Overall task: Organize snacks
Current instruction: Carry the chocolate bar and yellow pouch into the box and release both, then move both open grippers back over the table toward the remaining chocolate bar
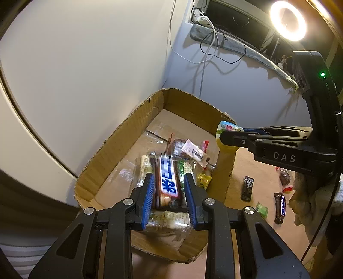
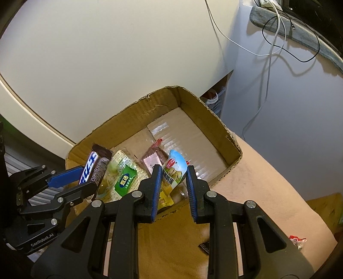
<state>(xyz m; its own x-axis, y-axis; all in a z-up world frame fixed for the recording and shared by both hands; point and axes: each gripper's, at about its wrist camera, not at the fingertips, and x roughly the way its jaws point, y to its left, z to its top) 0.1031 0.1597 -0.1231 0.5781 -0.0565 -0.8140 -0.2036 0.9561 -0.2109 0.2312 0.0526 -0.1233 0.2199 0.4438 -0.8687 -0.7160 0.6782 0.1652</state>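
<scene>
An open cardboard box (image 1: 120, 133) (image 2: 214, 115) holds several wrapped snacks, among them a green packet (image 2: 124, 179) and a pink one (image 2: 153, 161). My left gripper (image 1: 169, 175) (image 2: 88, 178) hangs over the box's near end, shut on a brown chocolate bar (image 1: 167, 186) (image 2: 90, 163) with blue and white lettering. My right gripper (image 2: 174, 167) (image 1: 227, 133) is shut on a light-blue and yellow snack packet (image 2: 175, 159) (image 1: 225, 126). It holds the packet just above the box's right wall, near the front rim.
Right of the box, on the tan surface, lie a black packet (image 1: 247, 188), a second chocolate bar (image 1: 279, 208), a green sweet (image 1: 262, 209) and a red-wrapped one (image 1: 284, 176). A white panel stands behind the box. Cables (image 1: 205, 53) and a ring light (image 1: 288, 20) are beyond.
</scene>
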